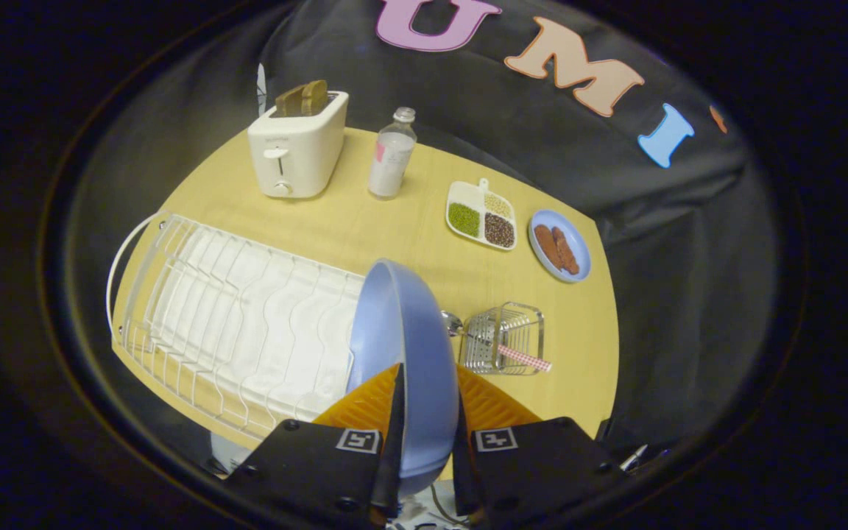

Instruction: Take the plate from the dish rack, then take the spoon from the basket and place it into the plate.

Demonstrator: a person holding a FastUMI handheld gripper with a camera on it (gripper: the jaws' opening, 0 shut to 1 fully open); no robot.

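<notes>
Jaws [428, 401] clamped on the blue plate [402, 338], held on edge beside the dish rack [232, 324]. Risk: it could pivot, slip, and knock the spoon [501, 352] in its basket [509, 335].

Gripper [428, 397] seen from its own camera, two fingers reaching forward side by side. Both fingers pressed against plate [402, 346], one on each face, jaws narrowed to plate's thickness. Plate held on edge, upright, slightly tilted, rising just ahead of fingertips and running back between finger bases. Square marker tag on each finger block. No hand or sleeve discernible.
</notes>
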